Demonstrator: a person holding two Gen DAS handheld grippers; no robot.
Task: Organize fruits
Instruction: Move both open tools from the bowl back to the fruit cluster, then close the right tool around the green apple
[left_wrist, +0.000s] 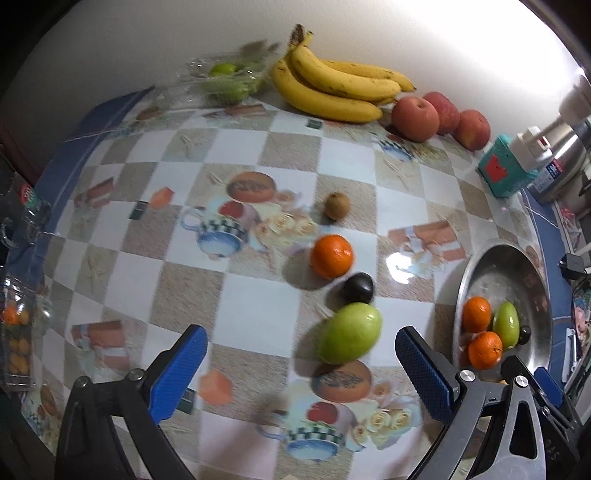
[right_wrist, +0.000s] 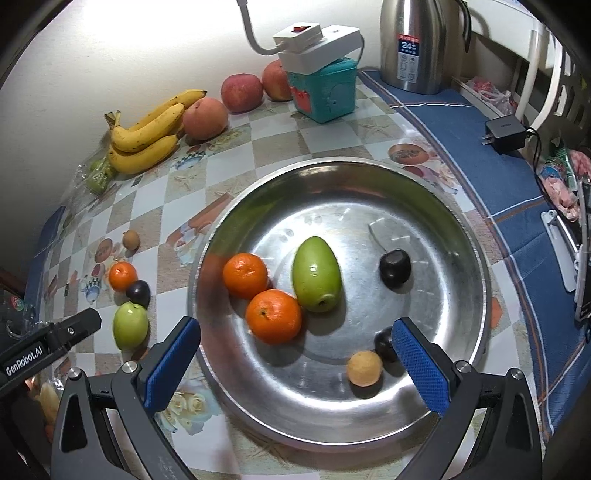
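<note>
A steel bowl (right_wrist: 369, 184) holds two oranges (right_wrist: 273, 316), a green fruit (right_wrist: 316, 274), two dark plums (right_wrist: 395, 267) and a small yellow fruit (right_wrist: 364, 368). My right gripper (right_wrist: 295, 363) hovers open over the bowl's near side, nothing between its blue pads. On the checked tablecloth lie a green fruit (left_wrist: 350, 333), a dark plum (left_wrist: 357, 288), an orange (left_wrist: 331, 256) and a kiwi (left_wrist: 336, 205). My left gripper (left_wrist: 301, 373) stands open just short of that green fruit, not touching it.
Bananas (left_wrist: 332, 90) and red apples (left_wrist: 415, 118) line the back wall, with a clear bag of green fruit (left_wrist: 225, 79) to their left. A teal box (right_wrist: 325, 92) under a white power strip, a steel kettle (right_wrist: 417, 44) and a black charger (right_wrist: 504, 133) stand to the right.
</note>
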